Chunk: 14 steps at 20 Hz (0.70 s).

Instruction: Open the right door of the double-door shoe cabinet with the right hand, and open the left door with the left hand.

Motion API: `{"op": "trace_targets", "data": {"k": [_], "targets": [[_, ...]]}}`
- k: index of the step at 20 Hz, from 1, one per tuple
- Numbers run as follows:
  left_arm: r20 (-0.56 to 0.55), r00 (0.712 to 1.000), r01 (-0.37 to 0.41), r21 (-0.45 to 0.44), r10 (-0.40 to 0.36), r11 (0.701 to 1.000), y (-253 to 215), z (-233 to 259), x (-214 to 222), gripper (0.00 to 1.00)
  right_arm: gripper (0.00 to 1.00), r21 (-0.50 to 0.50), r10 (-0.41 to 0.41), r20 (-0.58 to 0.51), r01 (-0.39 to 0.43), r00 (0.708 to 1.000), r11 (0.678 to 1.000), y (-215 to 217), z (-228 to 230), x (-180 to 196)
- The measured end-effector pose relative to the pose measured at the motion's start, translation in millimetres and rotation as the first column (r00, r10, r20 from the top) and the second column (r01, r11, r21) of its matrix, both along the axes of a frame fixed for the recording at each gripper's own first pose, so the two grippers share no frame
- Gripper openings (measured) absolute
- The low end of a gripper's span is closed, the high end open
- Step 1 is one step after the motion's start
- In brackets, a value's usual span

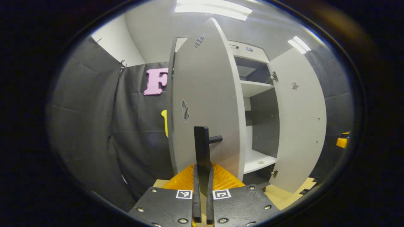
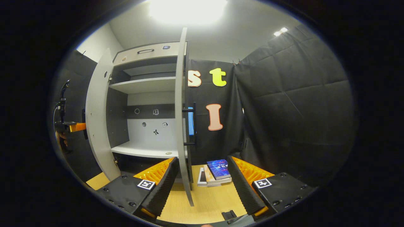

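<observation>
Shoe cabinet [image 2: 148, 60] doors swung open; shelves [image 2: 145, 85] bare.

Hidden, cropped and unclear parts around the open shoe cabinet [image 2: 148, 94]

In the left gripper view, the left door [image 1: 205, 104] covers the cabinet's left half, and the left claw [image 1: 202, 195] hides the lower end of that door's handle [image 1: 202, 145]; the right door [image 1: 300, 119] blocks the booth wall behind it. The small stickers [image 2: 156, 131] on the back panel are too small to make out in the right gripper view. There the right door [image 2: 181, 110], seen edge-on, hides part of its own handle [image 2: 193, 123], and the books [image 2: 217, 171] on the worktop [image 2: 202, 195] are partly behind a finger of the right claw [image 2: 202, 189]. The far gripper at the left edge is cut off.
</observation>
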<state>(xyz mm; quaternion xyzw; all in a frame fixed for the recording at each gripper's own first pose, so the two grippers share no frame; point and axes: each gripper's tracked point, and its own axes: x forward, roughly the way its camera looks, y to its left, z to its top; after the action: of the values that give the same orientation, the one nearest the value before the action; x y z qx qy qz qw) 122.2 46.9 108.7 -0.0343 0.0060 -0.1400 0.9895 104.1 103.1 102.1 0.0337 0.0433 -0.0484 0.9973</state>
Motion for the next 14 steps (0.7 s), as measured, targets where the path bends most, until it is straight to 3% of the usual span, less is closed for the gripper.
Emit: {"op": "trace_targets", "data": {"k": [8, 10, 14], "targets": [[0.028, 0.991, -0.132, 0.059, 0.13, 0.99, 77.0, -4.7, -0.1, 0.07, 0.98, -0.014, 0.039, -0.001, -0.039, 0.999, 0.999, 39.0, 2.7, -7.1], [0.027, 0.984, -0.176, 0.053, 0.175, 0.983, 98.4, -7.3, -5.0, 0.03, 0.98, -0.012, 0.043, 0.001, -0.043, 0.999, 0.999, 43.8, 3.5, -8.7], [0.021, 0.992, -0.128, 0.014, 0.128, 0.992, 98.3, -12.9, -14.0, 0.02, 0.98, -0.002, 0.046, 0.0, -0.046, 0.999, 0.999, 52.4, 6.1, -10.6]]}}
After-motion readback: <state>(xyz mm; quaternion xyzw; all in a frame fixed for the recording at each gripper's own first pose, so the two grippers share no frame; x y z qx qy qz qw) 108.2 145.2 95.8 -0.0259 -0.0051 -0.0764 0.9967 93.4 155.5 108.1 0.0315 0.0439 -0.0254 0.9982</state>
